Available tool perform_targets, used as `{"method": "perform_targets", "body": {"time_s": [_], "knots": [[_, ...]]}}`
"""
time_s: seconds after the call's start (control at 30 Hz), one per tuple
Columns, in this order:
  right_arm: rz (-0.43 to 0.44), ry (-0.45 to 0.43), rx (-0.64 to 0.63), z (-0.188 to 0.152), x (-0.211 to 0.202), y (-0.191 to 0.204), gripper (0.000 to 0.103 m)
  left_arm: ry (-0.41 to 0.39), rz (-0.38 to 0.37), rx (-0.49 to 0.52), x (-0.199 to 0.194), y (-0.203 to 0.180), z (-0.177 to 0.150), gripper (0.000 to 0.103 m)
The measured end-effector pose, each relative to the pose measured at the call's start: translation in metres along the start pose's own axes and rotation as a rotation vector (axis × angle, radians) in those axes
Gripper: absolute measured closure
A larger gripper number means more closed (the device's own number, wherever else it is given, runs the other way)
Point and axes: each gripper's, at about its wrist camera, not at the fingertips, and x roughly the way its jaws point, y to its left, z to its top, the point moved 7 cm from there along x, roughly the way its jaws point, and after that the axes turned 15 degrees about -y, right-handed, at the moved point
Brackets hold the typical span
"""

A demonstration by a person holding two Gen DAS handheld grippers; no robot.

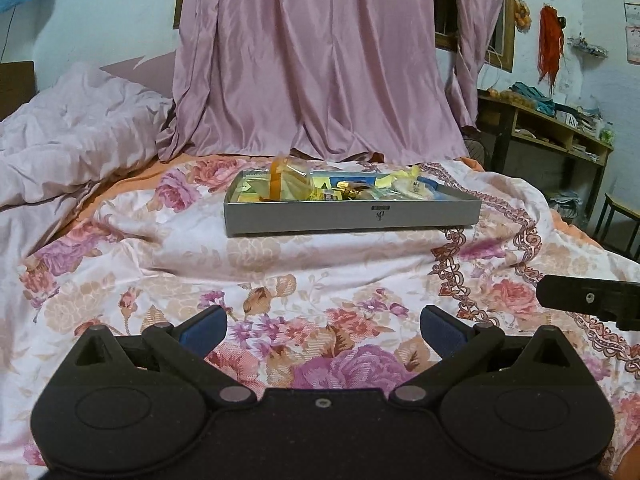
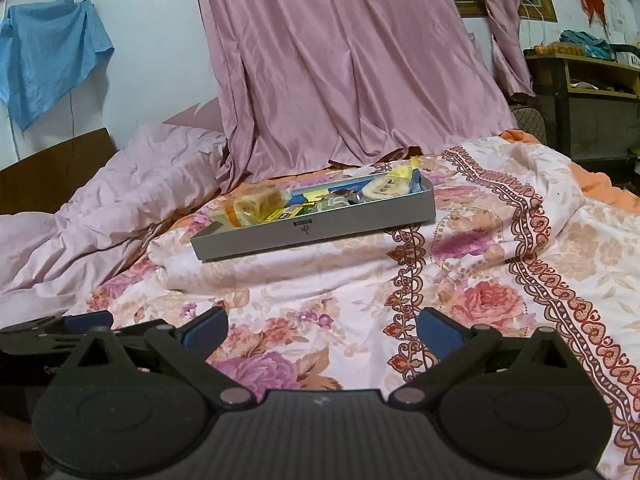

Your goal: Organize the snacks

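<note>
- Left gripper point(image 1: 323, 326) hangs over a floral bedspread point(image 1: 280, 280), jaws spread wide, holding nothing.
- Right gripper point(image 2: 322, 328) hangs just beside it, jaws likewise wide apart and empty.
- A grey tray point(image 1: 352, 216) sits on the bedspread straight ahead of both, well apart from the fingertips.
- Wrapped snacks point(image 1: 340, 188) lie heaped inside the tray.
- Pink curtain point(image 1: 312, 60) hangs beyond the tray.

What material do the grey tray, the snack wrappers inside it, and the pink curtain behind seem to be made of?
Grey tray: probably stiff cardboard, matte; flat walls, sharp corners, small printed logo. It might be metal.
Snack wrappers: thin clear and printed plastic film; glossy and crinkled, food visible through one.
Pink curtain: satin-like fabric, shiny; soft folds with bright highlights.
Both the left gripper and the right gripper are open.
</note>
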Motion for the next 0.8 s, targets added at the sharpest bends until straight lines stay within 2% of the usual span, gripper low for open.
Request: {"method": "perform_targets", "body": {"time_s": [0.8], "knots": [[0.003, -0.006, 0.004, 0.0002, 0.0016, -0.0004, 0.000, -0.001, -0.010, 0.006, -0.0026, -0.0031, 0.0003, 0.001]]}}
